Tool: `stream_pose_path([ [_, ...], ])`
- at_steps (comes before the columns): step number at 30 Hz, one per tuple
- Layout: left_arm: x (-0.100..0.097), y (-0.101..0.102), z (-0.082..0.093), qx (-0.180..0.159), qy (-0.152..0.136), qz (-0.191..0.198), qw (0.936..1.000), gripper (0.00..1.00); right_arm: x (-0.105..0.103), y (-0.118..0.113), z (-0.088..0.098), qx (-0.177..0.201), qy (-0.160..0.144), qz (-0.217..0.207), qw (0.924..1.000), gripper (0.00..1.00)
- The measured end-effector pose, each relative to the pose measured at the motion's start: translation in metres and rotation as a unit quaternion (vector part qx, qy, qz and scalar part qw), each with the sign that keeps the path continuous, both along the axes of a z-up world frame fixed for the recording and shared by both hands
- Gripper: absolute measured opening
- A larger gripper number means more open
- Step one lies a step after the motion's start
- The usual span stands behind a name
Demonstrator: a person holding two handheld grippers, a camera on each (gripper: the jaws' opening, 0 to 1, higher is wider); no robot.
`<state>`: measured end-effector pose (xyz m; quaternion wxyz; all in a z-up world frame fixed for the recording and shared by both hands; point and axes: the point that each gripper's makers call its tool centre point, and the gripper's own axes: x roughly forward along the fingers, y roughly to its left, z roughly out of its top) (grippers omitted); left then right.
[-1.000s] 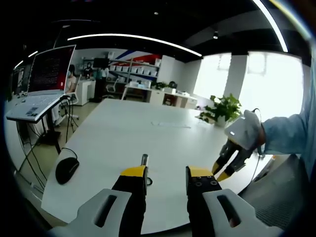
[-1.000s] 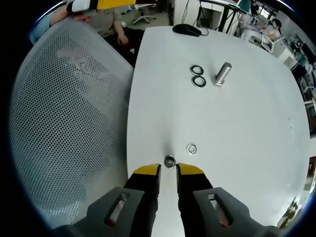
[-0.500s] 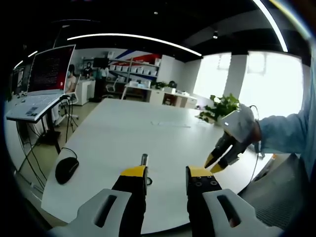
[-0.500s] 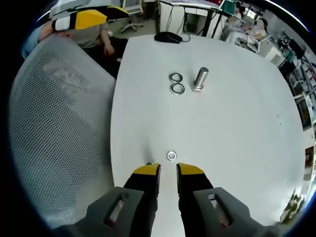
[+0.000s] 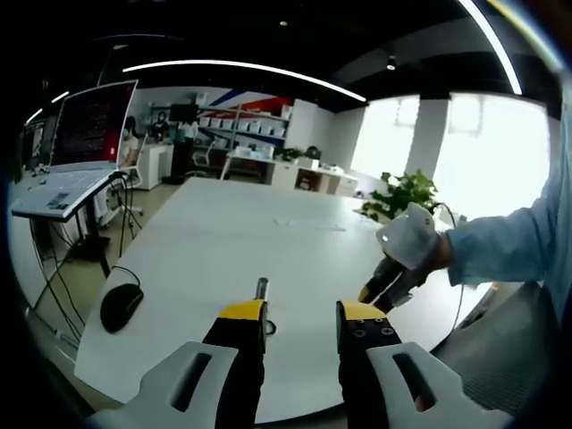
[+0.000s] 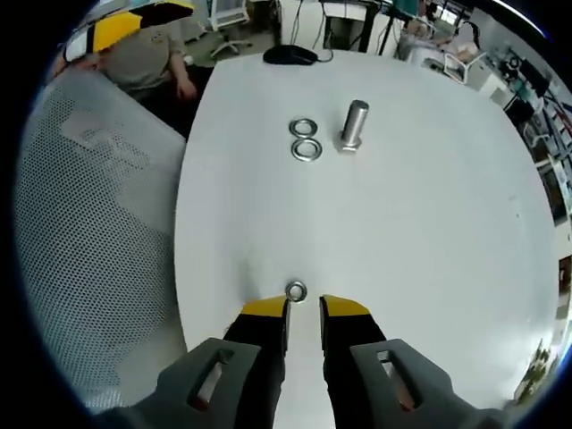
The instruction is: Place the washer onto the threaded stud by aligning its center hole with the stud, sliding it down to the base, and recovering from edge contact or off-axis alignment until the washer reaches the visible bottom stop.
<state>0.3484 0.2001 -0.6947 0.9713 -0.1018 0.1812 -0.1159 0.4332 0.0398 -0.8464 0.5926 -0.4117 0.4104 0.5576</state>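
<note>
The right gripper [image 6: 304, 308], jaws narrowly parted and empty, hovers with a washer [image 6: 296, 290] lying flat just beyond its fingertips; the upright threaded stud [image 6: 353, 124] stands well ahead.

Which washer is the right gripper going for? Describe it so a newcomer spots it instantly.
On the white table, find the right gripper with yellow-tipped jaws. The lone washer lies just beyond those tips. Unlike the washer pair beside the upright stud farther away, it lies alone.
</note>
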Motion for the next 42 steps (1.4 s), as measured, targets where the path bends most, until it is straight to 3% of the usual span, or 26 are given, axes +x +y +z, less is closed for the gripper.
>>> stream_pose_path([
  [6, 0.0, 0.001, 0.001, -0.002, -0.001, 0.003, 1.0, 0.29, -0.002, -0.002, -0.015, -0.002, 0.021, -0.016, 0.9996, 0.15],
  [17, 0.0, 0.001, 0.001, -0.001, 0.0, 0.003, 1.0, 0.29, -0.004, -0.003, -0.031, -0.01, 0.023, -0.012, 0.9996, 0.16],
  [42, 0.0, 0.001, 0.001, -0.001, 0.0, 0.003, 1.0, 0.29, -0.002, 0.004, -0.031, -0.003, 0.013, -0.002, 0.9999, 0.14],
])
